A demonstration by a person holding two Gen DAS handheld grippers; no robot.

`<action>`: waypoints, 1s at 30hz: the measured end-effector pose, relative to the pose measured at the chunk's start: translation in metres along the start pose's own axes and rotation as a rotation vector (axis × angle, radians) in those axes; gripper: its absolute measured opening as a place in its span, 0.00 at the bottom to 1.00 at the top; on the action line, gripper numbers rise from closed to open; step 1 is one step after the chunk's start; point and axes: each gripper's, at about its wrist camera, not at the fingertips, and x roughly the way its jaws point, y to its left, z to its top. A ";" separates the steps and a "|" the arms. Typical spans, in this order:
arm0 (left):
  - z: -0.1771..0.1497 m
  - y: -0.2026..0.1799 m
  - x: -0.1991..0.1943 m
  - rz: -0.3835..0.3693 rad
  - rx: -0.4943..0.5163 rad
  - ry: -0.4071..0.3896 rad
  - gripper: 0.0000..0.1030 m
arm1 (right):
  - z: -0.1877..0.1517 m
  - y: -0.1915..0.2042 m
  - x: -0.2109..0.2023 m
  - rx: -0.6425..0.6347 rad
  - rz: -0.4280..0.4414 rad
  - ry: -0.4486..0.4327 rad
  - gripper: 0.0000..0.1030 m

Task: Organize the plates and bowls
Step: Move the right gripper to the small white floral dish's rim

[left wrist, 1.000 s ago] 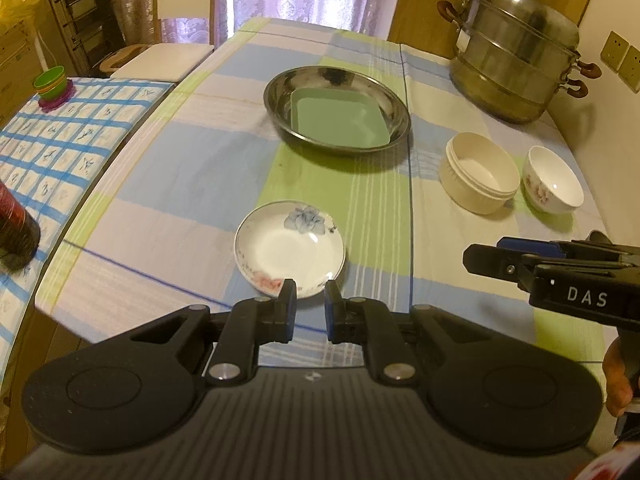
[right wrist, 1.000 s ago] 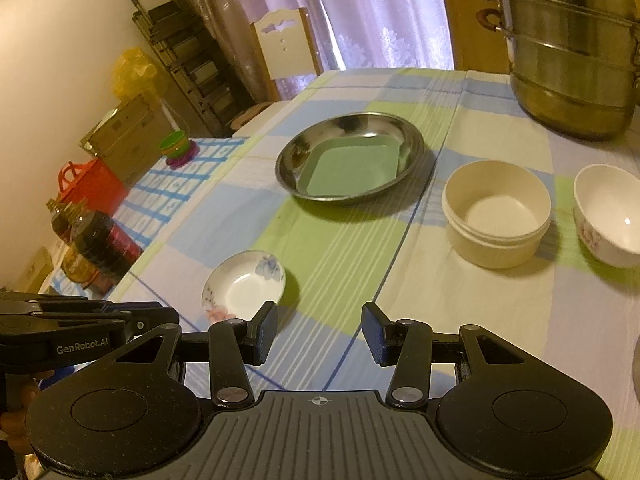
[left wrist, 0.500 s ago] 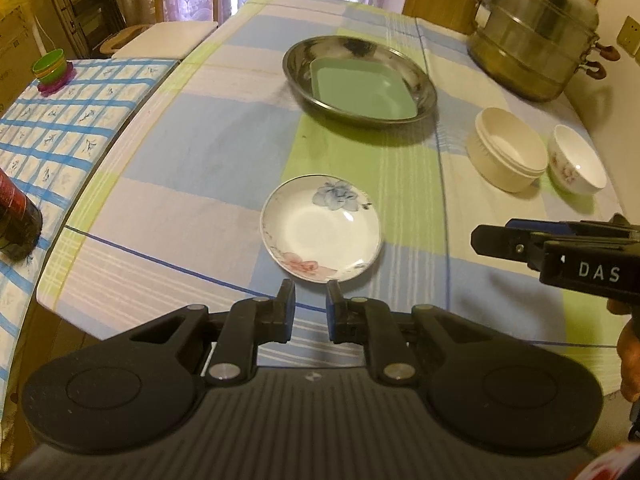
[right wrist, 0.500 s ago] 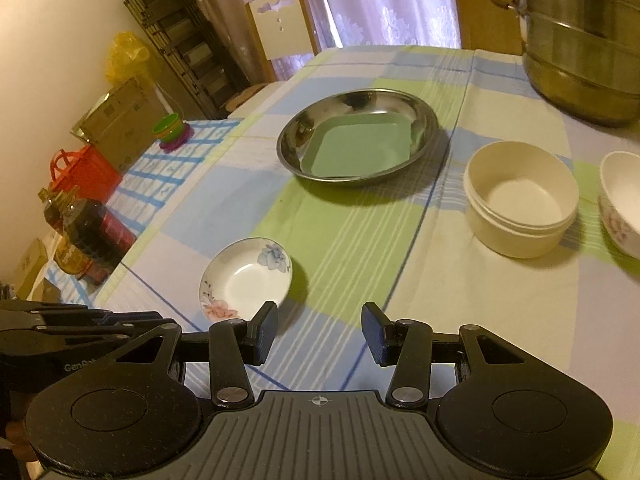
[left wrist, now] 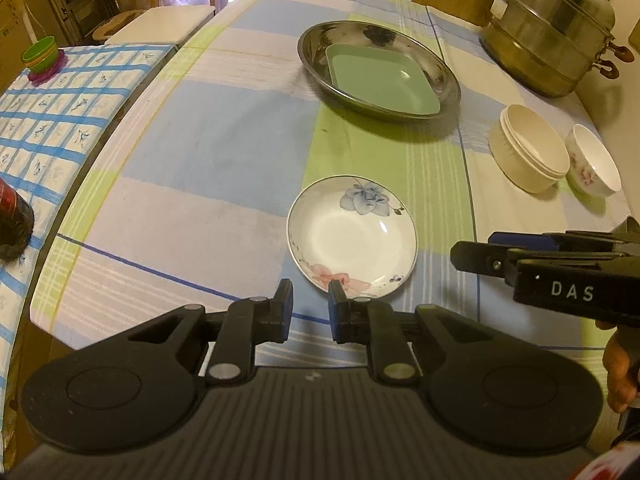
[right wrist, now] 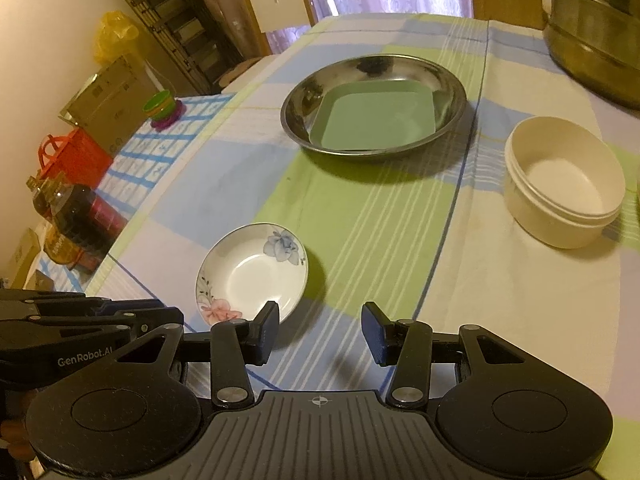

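Just beyond my left gripper (left wrist: 310,300), whose narrow, empty jaws are easing apart, lies the floral saucer (left wrist: 352,236), its near rim seemingly just off the right fingertip, while my right gripper (right wrist: 319,330), half open and empty, sits right of the saucer.

Glossy glazed saucer (left wrist: 352,236), shiny steel basin (left wrist: 380,70), matt checked cloth tablecloth (left wrist: 208,152).

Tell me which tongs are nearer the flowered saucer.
Left. The left tongs sit at the flowered saucer's near rim, nothing between them. The right tongs hang open beside it, over the tablecloth.
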 end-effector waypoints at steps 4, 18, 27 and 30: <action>0.003 0.005 0.004 -0.009 -0.003 0.001 0.17 | 0.002 0.004 0.006 -0.001 -0.005 0.005 0.46; 0.013 0.018 0.025 -0.042 -0.013 0.011 0.17 | 0.002 0.019 0.028 -0.034 -0.016 0.004 0.45; 0.022 0.021 0.044 -0.036 0.002 0.018 0.17 | 0.005 0.014 0.046 -0.001 -0.019 0.037 0.34; 0.024 0.022 0.048 -0.038 0.006 0.020 0.17 | 0.006 0.013 0.049 0.006 -0.016 0.044 0.31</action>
